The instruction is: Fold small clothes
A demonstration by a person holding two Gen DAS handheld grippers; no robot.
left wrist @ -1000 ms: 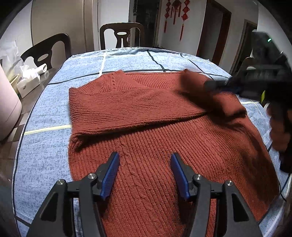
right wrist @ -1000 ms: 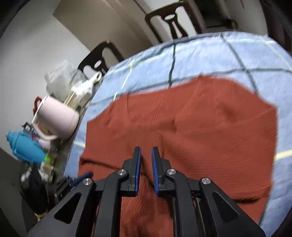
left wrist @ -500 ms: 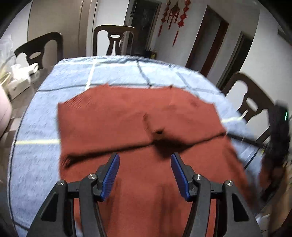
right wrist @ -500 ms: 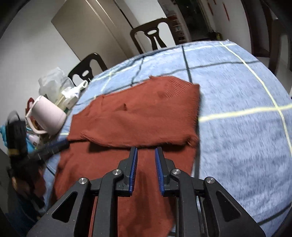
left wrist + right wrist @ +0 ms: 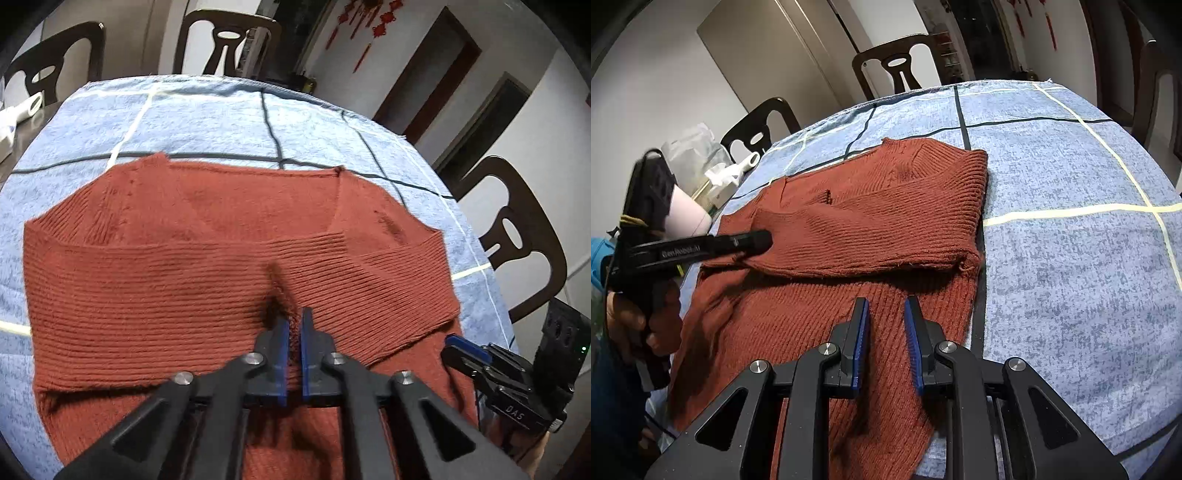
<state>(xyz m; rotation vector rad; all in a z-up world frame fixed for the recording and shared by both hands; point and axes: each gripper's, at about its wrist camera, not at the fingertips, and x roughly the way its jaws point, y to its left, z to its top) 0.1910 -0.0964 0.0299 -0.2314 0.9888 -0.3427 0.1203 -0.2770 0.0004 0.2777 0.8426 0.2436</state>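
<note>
- Sweater (image 5: pixel 207 280): rust-red knit, lying flat on the blue checked cloth (image 5: pixel 207 118) that covers the table. Both sleeves are folded across the chest and their cuffs meet near the middle.
- Left tongs (image 5: pixel 293 321): blue pads drawn nearly together, with a pinch of the sweater's knit between them at the point where the cuffs meet. The fabric puckers upward just ahead of the tips.
- Right tongs (image 5: pixel 886 306): pads parted with a narrow gap, nothing between them. They hang over the sweater's lower body, just short of the folded sleeve's edge. Contact with the knit cannot be determined.
- In the right wrist view, the left tongs (image 5: pixel 759 240) reach in from the left side, tips on the sleeve fold; a hand (image 5: pixel 624 321) grips the handle.
- In the left wrist view, the right tongs (image 5: pixel 461 349) sit to the right, at the sweater's right edge.
- Containers, beyond the left tongs at the table's left margin: a pink cylinder (image 5: pixel 689 214), contents not visible; a white tissue box (image 5: pixel 720 184) with tissue standing out of its top; a clear plastic bag (image 5: pixel 690 147) behind it, contents not discernible.
- Dark wooden chairs (image 5: pixel 897 70) stand around the far side of the table.
</note>
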